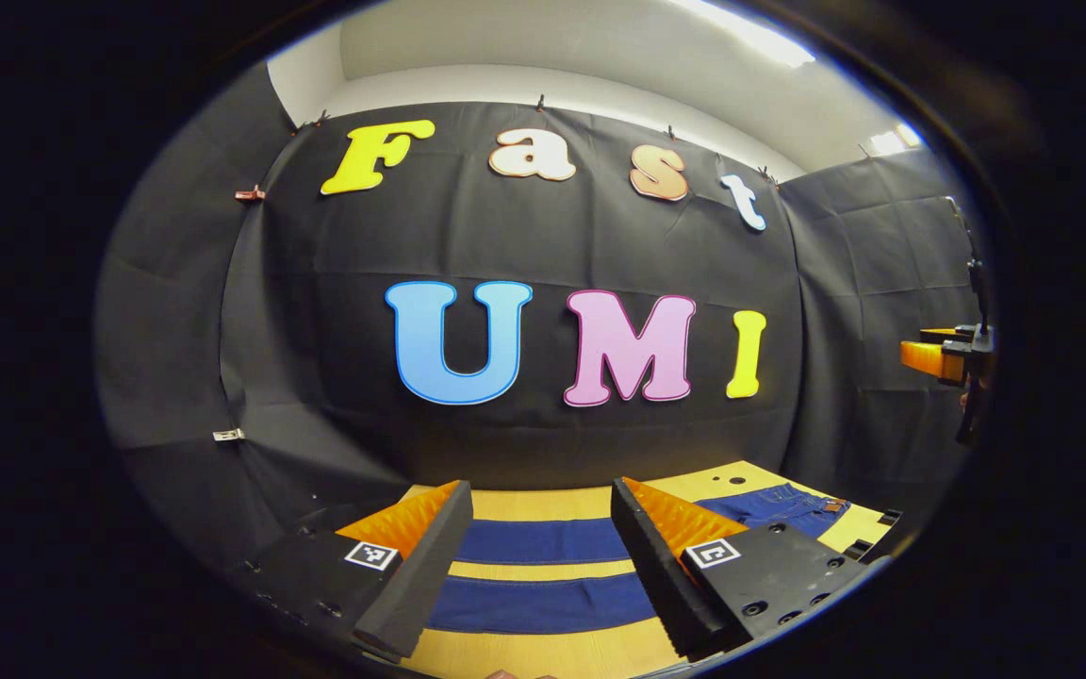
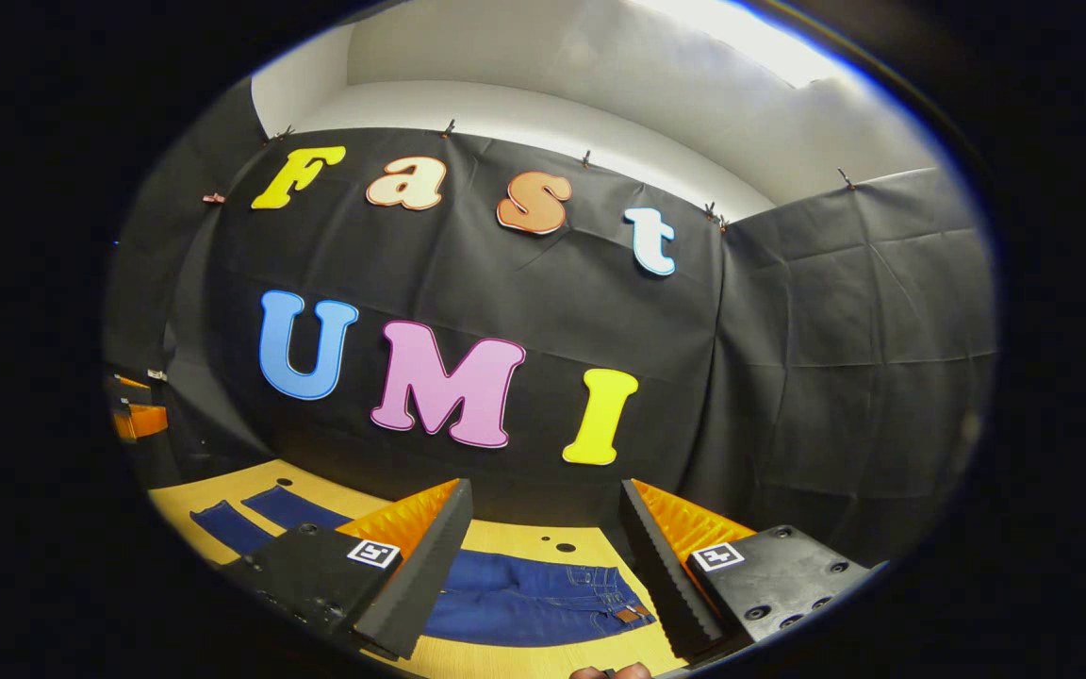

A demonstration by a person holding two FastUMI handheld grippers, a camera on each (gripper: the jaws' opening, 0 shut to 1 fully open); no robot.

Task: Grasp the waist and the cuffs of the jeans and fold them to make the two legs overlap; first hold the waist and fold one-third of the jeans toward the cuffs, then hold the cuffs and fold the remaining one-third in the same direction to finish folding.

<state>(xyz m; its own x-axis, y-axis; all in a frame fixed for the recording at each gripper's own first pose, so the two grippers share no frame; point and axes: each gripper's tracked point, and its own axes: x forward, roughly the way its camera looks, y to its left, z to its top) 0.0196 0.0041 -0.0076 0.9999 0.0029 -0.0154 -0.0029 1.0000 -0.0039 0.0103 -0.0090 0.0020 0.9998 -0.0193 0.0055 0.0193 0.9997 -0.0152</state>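
The jeans [image 1: 543, 571] lie flat on a pale wooden table [image 1: 543, 651], spread out full length with the two legs side by side and a strip of bare table showing between them. In the left gripper view the legs run across the picture as two dark blue bands, and the waist [image 1: 788, 505] lies off to the right. In the right gripper view the waist end, with its pockets and a small brown patch [image 2: 633, 615], sits just below the fingers, while the cuffs [image 2: 251, 519] lie far off to the left.

The left gripper [image 1: 543, 556] hangs above the legs with its jaws wide apart and nothing between them. It does not touch the cloth.

The right gripper [image 2: 543, 556] hangs above the waist end, also spread wide and empty, clear of the denim.

At the right edge of the left gripper view the other gripper shows small against the dark booth wall [image 1: 468, 236]. At the left edge of the right gripper view a similar shape shows, probably the left one, though it is too small and dim there to be sure. A bit of a hand [image 2: 609, 671] peeks in at the bottom edge of the right gripper view.
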